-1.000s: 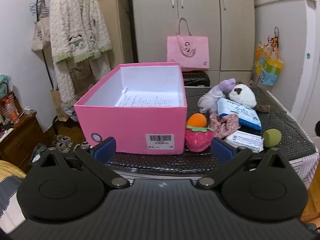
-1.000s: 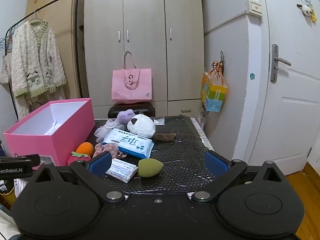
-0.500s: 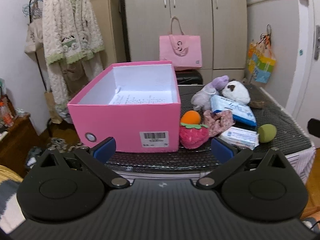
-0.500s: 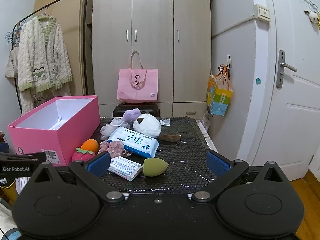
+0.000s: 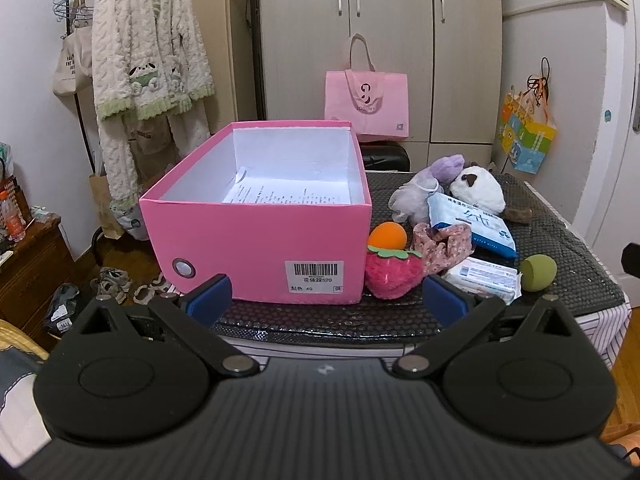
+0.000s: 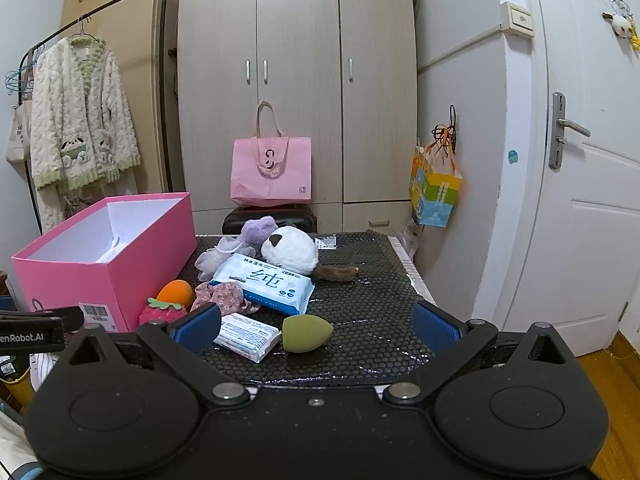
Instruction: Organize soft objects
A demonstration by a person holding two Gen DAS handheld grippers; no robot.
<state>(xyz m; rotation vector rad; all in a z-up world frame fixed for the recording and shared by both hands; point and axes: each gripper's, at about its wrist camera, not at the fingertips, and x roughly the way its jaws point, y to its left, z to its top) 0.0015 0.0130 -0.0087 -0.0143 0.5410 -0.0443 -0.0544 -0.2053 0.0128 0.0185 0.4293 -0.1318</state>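
An open pink box (image 5: 256, 240) (image 6: 104, 276) with a printed sheet inside stands on the left of a black mesh table (image 5: 560, 240) (image 6: 372, 304). To its right lie a strawberry plush (image 5: 394, 274), an orange sponge (image 5: 387, 236), a floral scrunchie (image 5: 440, 244), a wipes pack (image 5: 472, 220) (image 6: 262, 284), a small tissue pack (image 5: 484, 280) (image 6: 246, 336), a green sponge (image 5: 538, 266) (image 6: 306, 334), a purple plush (image 5: 436, 176) (image 6: 258, 230) and a white plush (image 5: 476, 188) (image 6: 290, 250). My left gripper (image 5: 326, 300) is open and empty before the box. My right gripper (image 6: 316, 322) is open and empty at the table's front edge.
A pink tote bag (image 6: 272, 172) sits on a dark case before the wardrobe (image 6: 296, 80). A fluffy robe (image 5: 148, 52) hangs on a rack at left. A colourful bag (image 6: 434, 188) hangs right, beside a white door (image 6: 580, 200). A brown stick-like item (image 6: 338, 273) lies behind the wipes.
Both grippers have shifted and risen slightly, so the table and box sit lower and a little to the right in the views. No object has moved; both grippers stay open.
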